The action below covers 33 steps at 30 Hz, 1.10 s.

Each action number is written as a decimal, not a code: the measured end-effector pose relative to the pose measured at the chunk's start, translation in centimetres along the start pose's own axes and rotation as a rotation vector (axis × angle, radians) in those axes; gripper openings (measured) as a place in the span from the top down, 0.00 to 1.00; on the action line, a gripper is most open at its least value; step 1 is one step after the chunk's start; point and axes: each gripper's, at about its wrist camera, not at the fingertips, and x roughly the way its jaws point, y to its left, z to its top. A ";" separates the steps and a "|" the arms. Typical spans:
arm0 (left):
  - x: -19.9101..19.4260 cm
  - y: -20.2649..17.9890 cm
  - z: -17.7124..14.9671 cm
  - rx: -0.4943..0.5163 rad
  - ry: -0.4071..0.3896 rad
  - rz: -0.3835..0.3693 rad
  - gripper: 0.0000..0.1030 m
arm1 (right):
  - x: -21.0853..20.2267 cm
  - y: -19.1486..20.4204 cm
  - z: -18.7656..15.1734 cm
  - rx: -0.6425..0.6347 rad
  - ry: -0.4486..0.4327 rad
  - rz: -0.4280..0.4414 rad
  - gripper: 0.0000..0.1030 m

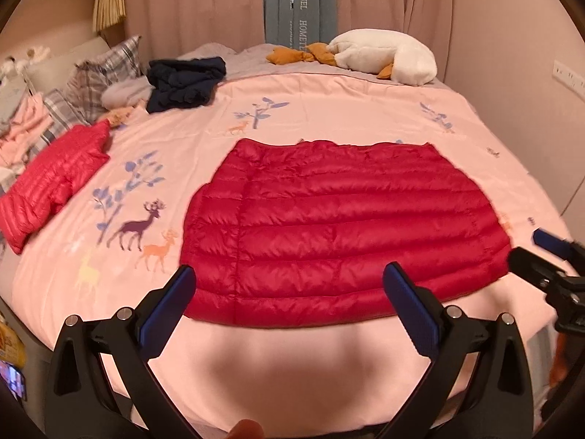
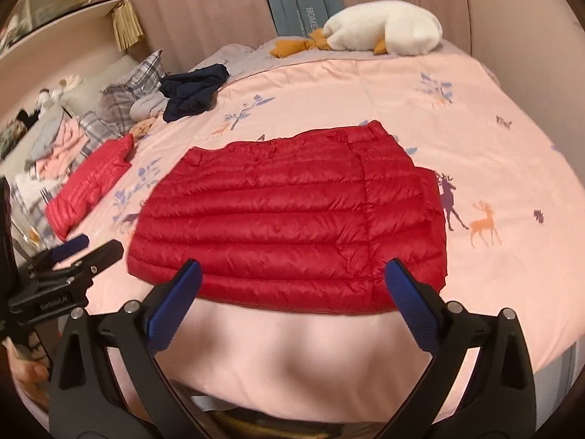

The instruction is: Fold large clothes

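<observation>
both pairs of fingers stand spread wide with nothing between them: the left gripper [image 1: 289, 274] shows its blue pads [image 1: 172, 303] parted over the near hem of the red down jacket [image 1: 340, 226], and the right gripper [image 2: 292, 272] is likewise released, its pads [image 2: 409, 300] clear of the fabric.

the jacket lies just ahead of both sets of fingertips, flat on the pink deer-print duvet [image 1: 292, 358], already narrowed to a tidy quilted rectangle with a seam running front to back on each side, which suggests the sleeves or side panels are tucked in. my reading is that one fold is finished and the hands are between grips.

far off beyond the left fingers, a second red jacket [image 1: 55, 190] sits folded, with a dark navy garment [image 1: 182, 84] further back and a white plush goose [image 1: 384, 55] at the far edge.

the next move likely calls for both grippers to come down on the near hem, one toward each corner, pinch through the puffy layers and carry that edge away over the body to halve it. the slick, springy filling may slip or spring back.

both grippers tilt downward at a moderate slant, side by side above the near bed edge, the right one visible off to the right of the left fingers [image 1: 548, 267].
</observation>
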 end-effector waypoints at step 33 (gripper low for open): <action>-8.1 -0.8 2.4 -0.036 -0.147 0.102 0.01 | -3.8 3.4 0.2 -0.076 -0.101 -0.143 0.02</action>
